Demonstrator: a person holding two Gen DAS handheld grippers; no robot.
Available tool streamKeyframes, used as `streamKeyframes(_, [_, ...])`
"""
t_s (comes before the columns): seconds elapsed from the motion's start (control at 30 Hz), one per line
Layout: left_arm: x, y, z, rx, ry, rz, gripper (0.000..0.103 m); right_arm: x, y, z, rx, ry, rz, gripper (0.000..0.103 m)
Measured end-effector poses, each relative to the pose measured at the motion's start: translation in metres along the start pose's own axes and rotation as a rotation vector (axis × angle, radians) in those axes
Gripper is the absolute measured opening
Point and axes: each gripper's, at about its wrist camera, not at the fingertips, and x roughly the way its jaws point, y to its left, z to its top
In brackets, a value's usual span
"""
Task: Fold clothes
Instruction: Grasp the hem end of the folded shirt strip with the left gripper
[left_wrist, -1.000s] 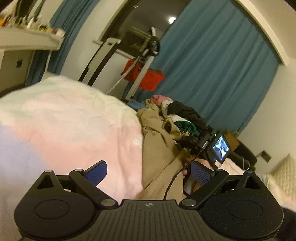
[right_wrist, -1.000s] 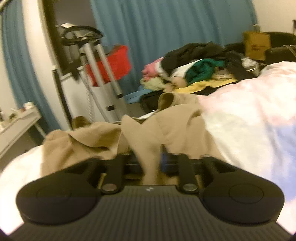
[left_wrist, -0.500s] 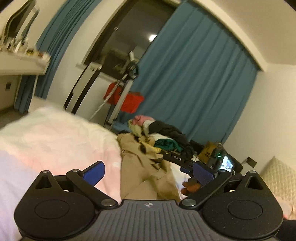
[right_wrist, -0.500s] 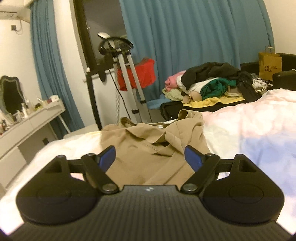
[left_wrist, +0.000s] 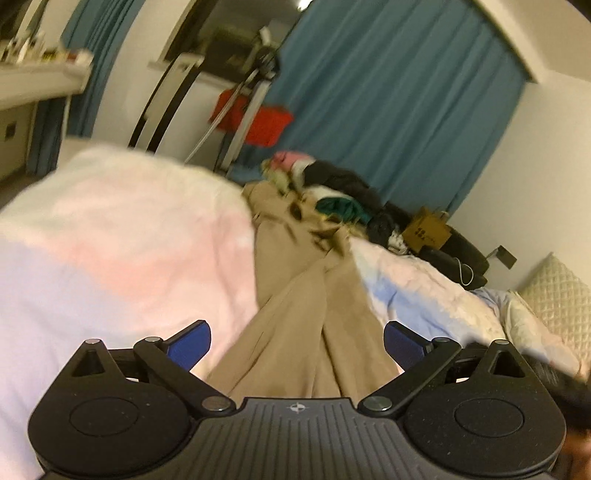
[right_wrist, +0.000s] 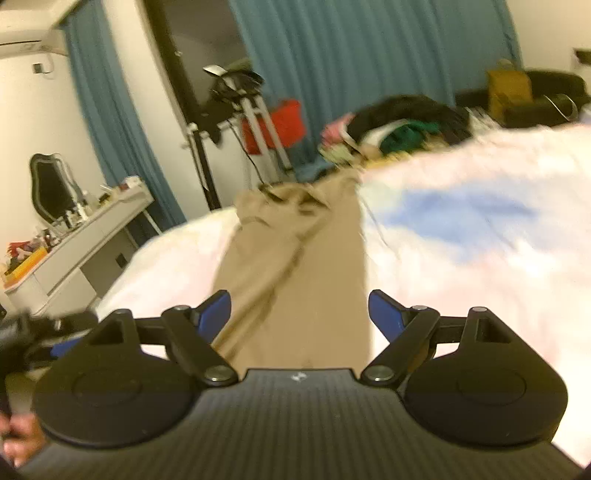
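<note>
My left gripper (left_wrist: 297, 345) and right gripper (right_wrist: 299, 314) are both released, hovering over the tan trousers (left_wrist: 295, 295) (lying lengthwise on the bed (left_wrist: 110, 240)).

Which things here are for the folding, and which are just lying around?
For the folding:
- tan trousers, spread on the bed
- left gripper, open
- right gripper, open

Just lying around:
- pile of clothes
- red bag
- brown paper bag
- dressing table
</note>
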Motion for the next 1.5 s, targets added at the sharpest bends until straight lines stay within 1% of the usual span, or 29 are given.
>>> streamKeyframes(0.07, [0.003,0.01,-0.004,-0.044,0.033,0.02,0.101,-0.007,-0.005,-0.009,0.032,0.026,-0.024,0.083])
streamKeyframes(0.13, [0.011,0.022,-0.01,-0.087,0.076,0.061,0.1,-0.009,-0.011,-0.014,0.071,0.046,-0.036,0.083])
streamKeyframes(0.2, [0.02,0.036,-0.017,-0.135,0.126,0.124,0.099,-0.011,-0.016,-0.018,0.11,0.065,-0.047,0.083])
streamKeyframes(0.27, [0.026,0.052,-0.022,-0.201,0.168,0.197,0.096,-0.013,-0.02,-0.021,0.143,0.066,-0.034,0.083])
streamKeyframes(0.33, [0.029,0.067,-0.025,-0.269,0.184,0.26,0.095,-0.015,-0.024,-0.024,0.157,0.065,-0.025,0.083])
streamKeyframes(0.43, [0.03,0.083,-0.027,-0.359,0.192,0.28,0.094,-0.014,-0.028,-0.026,0.167,0.072,-0.023,0.083])
streamKeyframes(0.47, [0.031,0.086,-0.028,-0.373,0.194,0.284,0.094,-0.015,-0.03,-0.027,0.182,0.078,-0.019,0.083])
streamKeyframes(0.6, [0.043,0.08,-0.031,-0.342,0.207,0.313,0.091,-0.015,-0.04,-0.032,0.242,0.101,0.001,0.083])
streamKeyframes(0.7, [0.045,0.071,-0.035,-0.29,0.208,0.335,0.08,-0.014,-0.042,-0.034,0.264,0.109,0.002,0.083])
streamKeyframes(0.77, [0.044,0.064,-0.038,-0.251,0.205,0.351,0.069,-0.014,-0.042,-0.035,0.264,0.112,0.0,0.083])
streamKeyframes(0.8, [0.042,0.06,-0.038,-0.23,0.206,0.361,0.065,-0.014,-0.042,-0.035,0.262,0.114,0.002,0.083])
streamKeyframes(0.87, [0.04,0.054,-0.04,-0.189,0.208,0.358,0.048,-0.014,-0.04,-0.036,0.258,0.117,0.005,0.083])
streamKeyframes(0.9, [0.039,0.051,-0.04,-0.168,0.211,0.351,0.043,-0.014,-0.04,-0.036,0.256,0.119,0.007,0.083])
streamKeyframes(0.93, [0.038,0.047,-0.04,-0.146,0.215,0.343,0.034,-0.014,-0.04,-0.037,0.254,0.12,0.006,0.083])
streamKeyframes(0.97, [0.036,0.041,-0.04,-0.115,0.214,0.34,0.021,-0.014,-0.04,-0.037,0.255,0.121,0.007,0.083])
streamKeyframes(1.07, [0.029,0.02,-0.039,0.006,0.194,0.344,0.017,-0.015,-0.04,-0.037,0.261,0.122,0.007,0.083])
streamKeyframes(1.13, [0.017,0.001,-0.038,0.11,0.16,0.344,0.014,-0.016,-0.042,-0.037,0.274,0.121,0.009,0.083])
streamKeyframes(1.2, [0.0,-0.022,-0.035,0.213,0.112,0.32,0.014,-0.018,-0.046,-0.037,0.293,0.115,0.014,0.083])
streamKeyframes(1.37, [-0.043,-0.088,-0.047,0.496,0.023,0.2,0.012,-0.021,-0.054,-0.034,0.33,0.105,0.01,0.083])
streamKeyframes(1.5, [-0.048,-0.131,-0.072,0.649,0.066,0.094,0.008,-0.023,-0.059,-0.033,0.361,0.099,0.005,0.083])
